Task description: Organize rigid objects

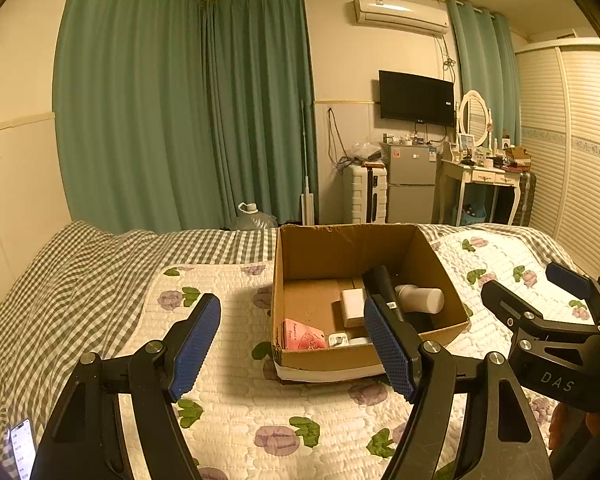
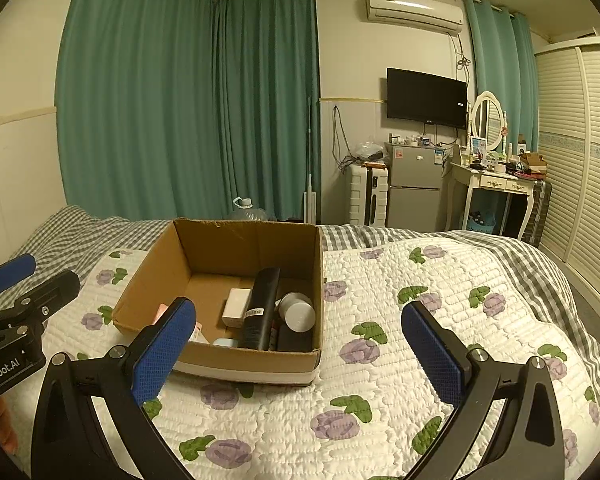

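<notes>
Two grippers hover above the bed, both with their blue-padded fingers spread wide and nothing between them. The left gripper hangs over the flowered quilt, its right finger overlapping the near right part of the cardboard box in its own view, so the box lies just ahead and slightly to the right of it. The right gripper is held beside it; from its camera the box sits ahead and to the left, partly behind its left finger, while its right finger stands over bare quilt. Each gripper shows at the edge of the other's view: the right gripper at the right border, the left gripper at the left border.

Inside the open box, a tall black bottle leans lengthwise along the floor toward the near wall. Just left of it lies a small white box; just right lies a white bottle with a grey cap, its cap facing the near side. A pink packet rests in the near left corner.

Beyond the quilt, a grey checked blanket covers the far side of the bed. A phone with a lit screen lies at the lower left.
</notes>
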Motion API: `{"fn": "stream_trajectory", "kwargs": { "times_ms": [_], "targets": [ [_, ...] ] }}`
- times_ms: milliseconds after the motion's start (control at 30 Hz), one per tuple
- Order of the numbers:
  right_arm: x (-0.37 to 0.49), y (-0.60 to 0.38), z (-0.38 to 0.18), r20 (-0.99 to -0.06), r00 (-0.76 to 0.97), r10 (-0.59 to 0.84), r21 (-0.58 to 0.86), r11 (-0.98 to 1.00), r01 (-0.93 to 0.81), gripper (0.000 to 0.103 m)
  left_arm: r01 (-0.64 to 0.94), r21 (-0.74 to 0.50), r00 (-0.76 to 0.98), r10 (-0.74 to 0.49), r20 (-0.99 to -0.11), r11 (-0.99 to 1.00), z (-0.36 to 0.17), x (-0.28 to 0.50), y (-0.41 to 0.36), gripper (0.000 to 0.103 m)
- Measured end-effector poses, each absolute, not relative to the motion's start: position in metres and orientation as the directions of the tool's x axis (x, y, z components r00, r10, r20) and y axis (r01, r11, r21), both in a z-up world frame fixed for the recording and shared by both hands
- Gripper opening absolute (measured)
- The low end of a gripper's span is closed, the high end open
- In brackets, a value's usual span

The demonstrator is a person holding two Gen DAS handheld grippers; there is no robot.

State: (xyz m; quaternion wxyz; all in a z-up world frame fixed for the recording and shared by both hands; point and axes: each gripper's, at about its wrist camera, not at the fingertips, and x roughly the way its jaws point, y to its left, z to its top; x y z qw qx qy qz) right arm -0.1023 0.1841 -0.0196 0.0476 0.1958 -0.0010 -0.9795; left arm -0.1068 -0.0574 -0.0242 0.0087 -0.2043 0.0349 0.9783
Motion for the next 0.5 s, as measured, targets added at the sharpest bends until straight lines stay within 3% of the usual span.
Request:
{"fn": "stream_trajectory", "kwargs": {
  "times_ms": [500],
  "targets": [
    [-0.1009,0.1832,-0.0203,-0.391,-0.916,-0.090,0.019,-0.996,0.090,0.103,-0.027,0.067,-0.914,-0.002,-0.405,-0.997,-0.0244,-0.1061,-0.0578,0.077]
  ]
}}
